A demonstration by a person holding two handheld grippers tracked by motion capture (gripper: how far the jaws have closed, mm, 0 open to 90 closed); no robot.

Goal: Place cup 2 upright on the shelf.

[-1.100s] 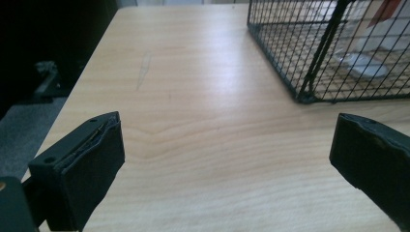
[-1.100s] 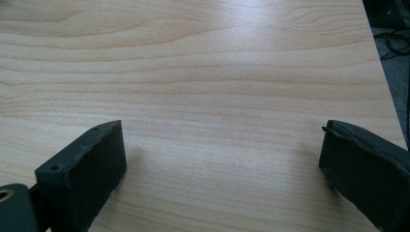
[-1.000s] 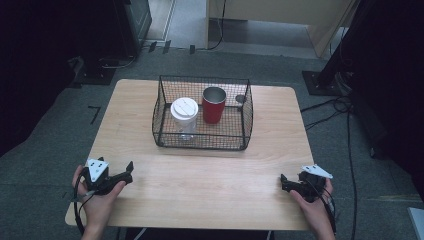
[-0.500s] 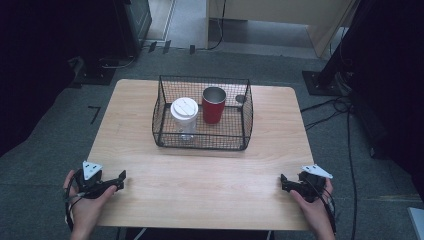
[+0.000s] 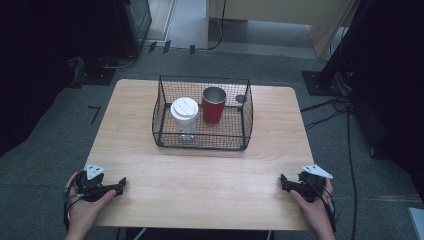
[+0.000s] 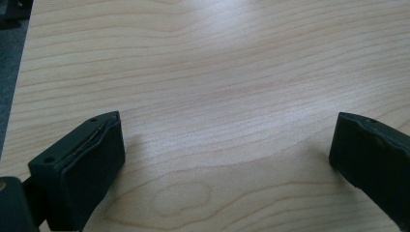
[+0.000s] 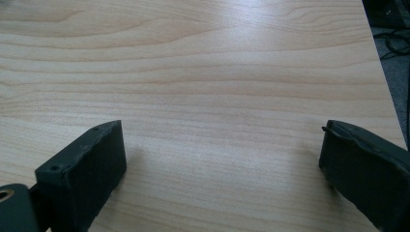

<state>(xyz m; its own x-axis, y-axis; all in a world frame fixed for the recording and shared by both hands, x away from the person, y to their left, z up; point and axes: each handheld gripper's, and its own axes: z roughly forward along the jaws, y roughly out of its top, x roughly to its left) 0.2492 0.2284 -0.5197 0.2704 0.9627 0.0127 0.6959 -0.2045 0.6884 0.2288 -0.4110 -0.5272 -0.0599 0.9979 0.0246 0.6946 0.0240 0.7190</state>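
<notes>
Basket (image 5: 165,107) w/ red cup (image 5: 213,106) & lidded cup (image 5: 184,113).

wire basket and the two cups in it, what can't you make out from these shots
- Inside of the white-lidded cup: the lid covers it in the high view.
- Red cup: its open top shows grey, too small to tell whether it holds anything.
- Small dark round thing at the far right corner of the wire basket: blurred by the mesh, unidentifiable.
- Left claw and right claw: both gripper views look at bare tabletop.
</notes>
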